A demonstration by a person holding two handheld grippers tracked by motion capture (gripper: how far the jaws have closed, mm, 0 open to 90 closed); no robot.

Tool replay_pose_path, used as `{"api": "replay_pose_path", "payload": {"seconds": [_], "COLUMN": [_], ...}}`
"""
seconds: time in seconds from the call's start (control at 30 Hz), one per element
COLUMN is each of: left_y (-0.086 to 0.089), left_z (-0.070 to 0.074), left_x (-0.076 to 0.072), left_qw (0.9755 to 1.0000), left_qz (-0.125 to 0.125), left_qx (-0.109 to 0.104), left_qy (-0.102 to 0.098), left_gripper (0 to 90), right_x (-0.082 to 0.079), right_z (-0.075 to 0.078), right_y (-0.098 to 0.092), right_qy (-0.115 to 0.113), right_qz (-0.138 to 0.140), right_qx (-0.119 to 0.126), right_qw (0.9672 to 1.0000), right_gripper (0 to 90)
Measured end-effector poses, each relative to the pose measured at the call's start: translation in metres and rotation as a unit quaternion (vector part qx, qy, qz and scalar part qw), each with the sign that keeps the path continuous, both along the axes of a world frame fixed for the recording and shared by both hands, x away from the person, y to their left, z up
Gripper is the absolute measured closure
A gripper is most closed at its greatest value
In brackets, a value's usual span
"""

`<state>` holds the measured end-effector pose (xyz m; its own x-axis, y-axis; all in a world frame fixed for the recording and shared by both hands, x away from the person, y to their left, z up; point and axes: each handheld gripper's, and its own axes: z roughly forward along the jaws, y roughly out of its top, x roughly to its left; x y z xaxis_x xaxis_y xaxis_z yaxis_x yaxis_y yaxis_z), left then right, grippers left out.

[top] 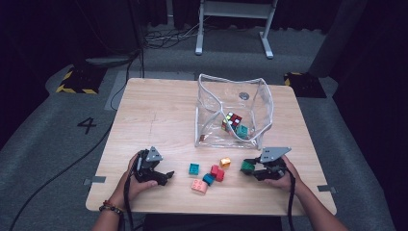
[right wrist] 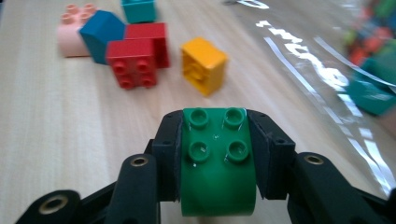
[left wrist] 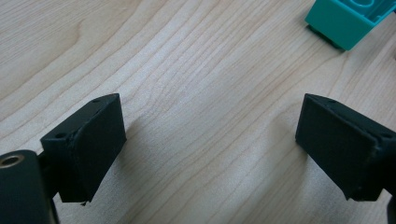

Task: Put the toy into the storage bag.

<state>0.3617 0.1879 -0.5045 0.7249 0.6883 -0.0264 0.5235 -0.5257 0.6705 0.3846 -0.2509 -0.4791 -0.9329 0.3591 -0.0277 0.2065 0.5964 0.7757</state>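
Green four-stud brick (right wrist: 218,163) pinched between the pads (right wrist: 169,158) of the right gripper (top: 251,167), one pad flat on each side, studs up. Held low over the wooden table (top: 159,110), just in front of the clear plastic bag (top: 233,110) with a Rubik's cube (top: 232,120) inside. Beyond it, loose bricks: yellow (right wrist: 203,64), two red (right wrist: 136,55), blue (right wrist: 100,33), pink (right wrist: 72,29), teal (top: 194,168). Left gripper (top: 166,176) spread wide, nothing between its pads (left wrist: 91,147), only bare wood.

green brick (right wrist: 218,163) | four studs up; clamped in right gripper (right wrist: 218,154)
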Motion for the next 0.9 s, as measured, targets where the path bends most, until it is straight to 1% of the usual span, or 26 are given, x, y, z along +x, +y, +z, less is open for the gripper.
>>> {"api": "replay_pose_path", "payload": {"seconds": [0.03, 0.1, 0.13, 0.17, 0.2, 0.23, 0.27, 0.3, 0.33, 0.37, 0.43, 0.53, 0.6, 0.63, 0.73, 0.77, 0.83, 0.9], "left_y": [0.000, 0.000, 0.000, 0.000, 0.000, 0.000, 0.000, 0.000, 0.000, 0.000, 0.000, 0.000, 0.000, 0.000, 0.000, 0.000, 0.000, 0.000], "left_z": [0.000, 0.000, 0.000, 0.000, 0.000, 0.000, 0.000, 0.000, 0.000, 0.000, 0.000, 0.000, 0.000, 0.000, 0.000, 0.000, 0.000, 0.000], "left_x": [0.000, 0.000, 0.000, 0.000, 0.000, 0.000, 0.000, 0.000, 0.000, 0.000, 0.000, 0.000, 0.000, 0.000, 0.000, 0.000, 0.000, 0.000], "left_qw": [1.0000, 1.0000, 1.0000, 1.0000, 1.0000, 1.0000, 1.0000, 1.0000, 1.0000, 1.0000, 1.0000, 1.0000, 1.0000, 1.0000, 1.0000, 1.0000, 1.0000, 1.0000], "left_qz": [0.000, -0.001, -0.001, -0.001, 0.000, 0.000, 0.000, -0.001, -0.001, -0.001, 0.000, -0.001, -0.001, -0.001, 0.000, 0.000, 0.000, -0.001], "left_qx": [0.000, 0.000, 0.000, 0.000, 0.000, -0.001, 0.001, -0.001, 0.000, -0.001, -0.001, -0.001, -0.001, -0.001, -0.001, 0.000, 0.000, -0.001], "left_qy": [0.000, 0.000, 0.000, 0.001, 0.000, 0.003, 0.000, 0.003, 0.001, 0.003, 0.003, 0.003, 0.003, 0.003, 0.003, 0.002, 0.002, 0.003], "left_gripper": [8.5, 8.5, 8.6, 8.5, 8.5, 8.5, 8.5, 8.5, 8.5, 8.5, 8.5, 8.5, 8.5, 8.5, 8.5, 8.5, 8.5, 8.5], "right_x": [0.002, 0.004, 0.005, 0.006, 0.007, 0.008, 0.009, 0.010, 0.012, 0.013, 0.016, 0.021, 0.026, 0.027, 0.031, 0.032, 0.035, 0.039], "right_z": [0.002, 0.006, 0.008, 0.010, 0.012, 0.014, 0.016, 0.018, 0.020, 0.022, 0.025, 0.030, 0.035, 0.037, 0.046, 0.049, 0.057, 0.064], "right_y": [-0.005, -0.015, -0.019, -0.023, -0.027, -0.031, -0.035, -0.039, -0.044, -0.047, -0.056, -0.069, -0.076, -0.078, -0.081, -0.081, -0.083, -0.086], "right_qy": [-0.002, 0.000, -0.002, -0.002, -0.008, -0.010, -0.012, -0.014, -0.016, -0.013, -0.016, -0.025, -0.024, -0.025, -0.037, -0.039, -0.054, -0.059], "right_qz": [-0.004, -0.025, -0.026, -0.033, -0.040, -0.044, -0.049, -0.059, -0.067, -0.071, -0.080, -0.104, -0.118, -0.125, -0.148, -0.152, -0.168, -0.172], "right_qx": [0.002, 0.012, 0.013, 0.011, 0.012, 0.017, 0.018, 0.023, 0.031, 0.033, 0.048, 0.052, 0.056, 0.056, 0.050, 0.050, 0.042, 0.042], "right_qw": [1.0000, 0.9996, 0.9996, 0.9994, 0.9991, 0.9988, 0.9986, 0.9979, 0.9971, 0.9968, 0.9955, 0.9929, 0.9911, 0.9903, 0.9870, 0.9863, 0.9834, 0.9824], "right_gripper": [59.2, 59.1, 59.2, 59.1, 59.2, 59.2, 59.2, 59.2, 59.2, 59.2, 59.2, 59.2, 59.1, 59.2, 59.1, 59.2, 59.2, 59.2]}}
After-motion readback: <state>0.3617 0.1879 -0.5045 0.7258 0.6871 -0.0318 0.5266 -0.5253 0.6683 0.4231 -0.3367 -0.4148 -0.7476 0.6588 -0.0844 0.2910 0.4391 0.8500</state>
